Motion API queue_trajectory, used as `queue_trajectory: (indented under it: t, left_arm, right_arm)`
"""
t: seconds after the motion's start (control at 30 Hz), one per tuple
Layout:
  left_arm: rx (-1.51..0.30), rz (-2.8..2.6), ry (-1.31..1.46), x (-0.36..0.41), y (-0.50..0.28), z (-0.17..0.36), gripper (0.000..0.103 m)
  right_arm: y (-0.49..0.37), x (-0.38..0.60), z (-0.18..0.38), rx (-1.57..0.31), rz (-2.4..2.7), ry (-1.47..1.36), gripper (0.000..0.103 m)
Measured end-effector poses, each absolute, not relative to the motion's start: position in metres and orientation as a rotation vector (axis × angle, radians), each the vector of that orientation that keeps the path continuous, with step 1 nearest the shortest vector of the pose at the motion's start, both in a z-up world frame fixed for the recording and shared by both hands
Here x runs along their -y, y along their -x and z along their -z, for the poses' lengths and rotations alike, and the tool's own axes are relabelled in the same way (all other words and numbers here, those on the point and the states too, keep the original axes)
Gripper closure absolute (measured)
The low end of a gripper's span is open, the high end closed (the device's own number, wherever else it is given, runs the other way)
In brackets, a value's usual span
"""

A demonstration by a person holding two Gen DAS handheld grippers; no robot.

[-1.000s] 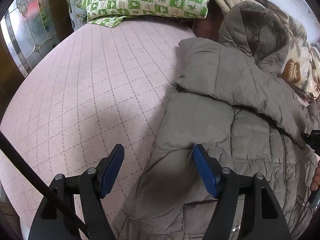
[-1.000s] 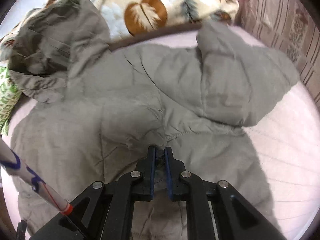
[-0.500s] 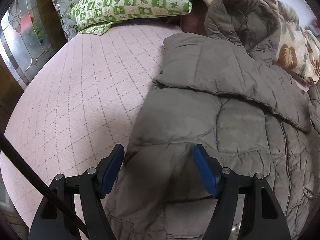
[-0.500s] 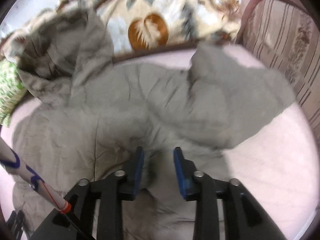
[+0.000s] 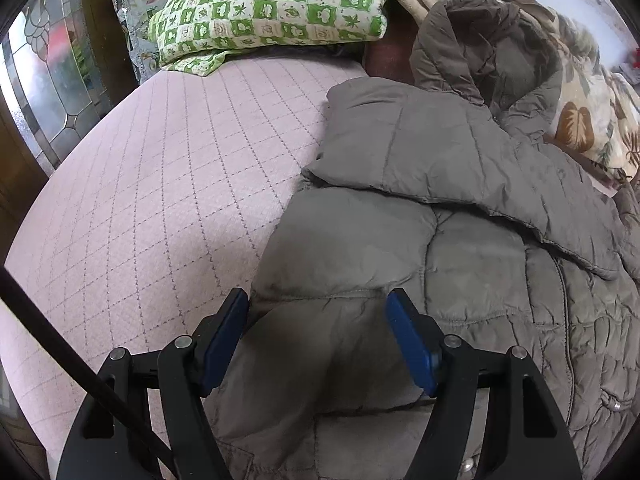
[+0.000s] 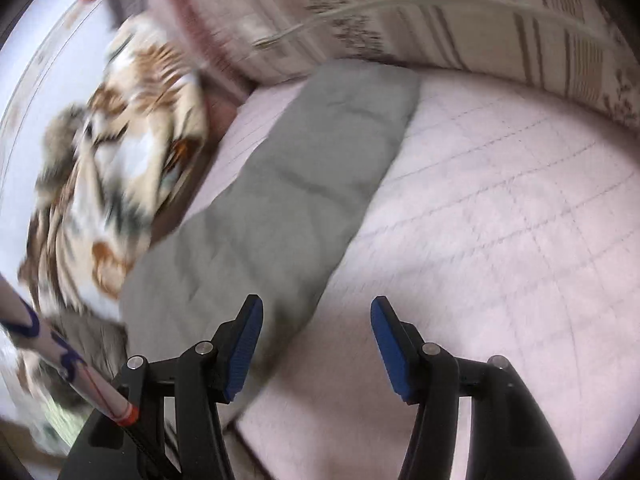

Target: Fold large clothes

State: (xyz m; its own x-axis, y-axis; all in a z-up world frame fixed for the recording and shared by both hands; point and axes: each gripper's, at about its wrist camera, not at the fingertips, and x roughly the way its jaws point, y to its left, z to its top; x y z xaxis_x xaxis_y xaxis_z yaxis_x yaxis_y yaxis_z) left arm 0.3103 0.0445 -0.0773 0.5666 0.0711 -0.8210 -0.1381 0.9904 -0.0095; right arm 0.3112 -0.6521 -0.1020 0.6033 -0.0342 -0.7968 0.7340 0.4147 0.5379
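Both my grippers, left gripper [image 5: 318, 338] and right gripper [image 6: 316, 340], have fingers spread, empty, above the jacket [image 5: 460, 248] on the bed [image 5: 160, 184], its unfolded sleeve [image 6: 304, 184] toward twelve o'clock, presumably my next fold.

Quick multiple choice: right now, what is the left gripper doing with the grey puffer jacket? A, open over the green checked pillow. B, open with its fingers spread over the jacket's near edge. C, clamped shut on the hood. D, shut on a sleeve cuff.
B: the left gripper has its blue pads wide apart over the near edge of the grey puffer jacket, gripping nothing.
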Motion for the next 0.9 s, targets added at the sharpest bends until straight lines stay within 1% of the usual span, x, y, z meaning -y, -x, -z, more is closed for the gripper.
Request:
queue_trajectory:
  t: [0.2,0.3,0.33,0.37,0.4,0.43,0.5,0.6,0.67,0.77,0.9]
  left_arm:
    - [-0.931,-0.083,0.121,-0.049,-0.307,0.072,0.032]
    - [-0.908,-0.075,0.137,-0.051,-0.307,0.069,0.032]
    - [-0.901,-0.072,0.136,-0.051,-0.307,0.068,0.032]
    - [-0.898,-0.067,0.132,-0.049,-0.307,0.067,0.032]
    - [-0.898,-0.064,0.127,-0.048,-0.307,0.066,0.032]
    - [-0.899,-0.063,0.122,-0.048,-0.307,0.066,0.032]
    - [-0.9,-0.066,0.12,-0.049,-0.306,0.064,0.032]
    - [-0.892,-0.079,0.138,-0.056,-0.304,0.059,0.032]
    - [-0.879,-0.102,0.154,-0.065,-0.302,0.054,0.032]
    - [-0.865,-0.132,0.177,-0.077,-0.3,0.048,0.032]
    - [-0.847,-0.168,0.22,-0.096,-0.299,0.039,0.032]
  right_arm:
    - [-0.341,0.676,0.129,-0.764,0.554,-1.13,0.041]
    - [-0.358,0.686,0.132,-0.737,0.604,-1.109,0.04]
    - [-0.363,0.689,0.131,-0.743,0.623,-1.1,0.043]
    - [-0.365,0.691,0.129,-0.753,0.635,-1.086,0.068]
    - [-0.37,0.692,0.125,-0.779,0.653,-1.052,0.087]
    - [-0.375,0.694,0.12,-0.795,0.641,-1.041,0.093]
    - [-0.378,0.692,0.099,-0.781,0.635,-0.997,0.094]
    - [-0.393,0.662,0.042,-0.762,0.597,-0.785,0.094]
    - [-0.404,0.622,-0.003,-0.737,0.538,-0.626,0.095]
    - [-0.416,0.552,-0.055,-0.705,0.412,-0.455,0.095]
    - [-0.424,0.448,-0.093,-0.684,0.205,-0.281,0.095]
